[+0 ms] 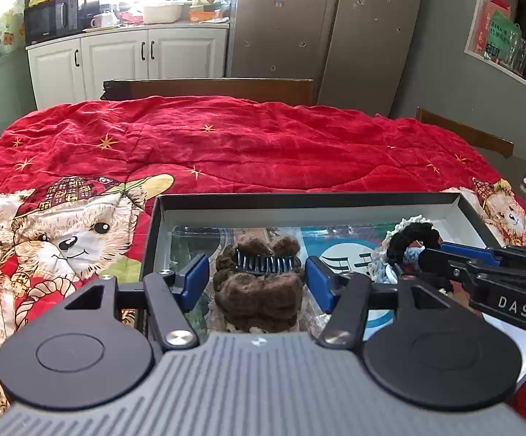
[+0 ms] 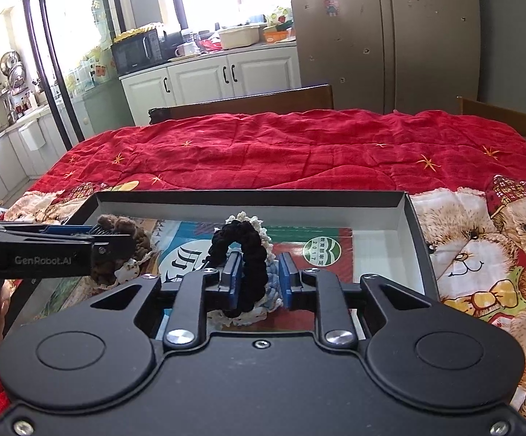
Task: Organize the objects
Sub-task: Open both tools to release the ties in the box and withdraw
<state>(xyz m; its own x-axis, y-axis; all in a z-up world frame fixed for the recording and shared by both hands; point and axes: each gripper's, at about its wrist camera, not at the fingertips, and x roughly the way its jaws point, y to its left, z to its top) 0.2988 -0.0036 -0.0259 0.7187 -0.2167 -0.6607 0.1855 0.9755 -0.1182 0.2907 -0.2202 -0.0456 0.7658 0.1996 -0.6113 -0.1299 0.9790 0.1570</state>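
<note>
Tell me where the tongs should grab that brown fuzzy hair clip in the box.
Judging by its pose, take the brown hair clip across its plush body, from above, left tongs straddling it. The dark comb teeth run crosswise on top, so closing sideways should clear them.

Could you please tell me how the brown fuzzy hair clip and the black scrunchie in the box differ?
The brown hair clip is fuzzy, with dark comb teeth; the black scrunchie is a ruffled loop. The clip lies between the left tool's wide-apart pads; the scrunchie stands arched between the right tool's narrower ones. Both are in the open box.
</note>
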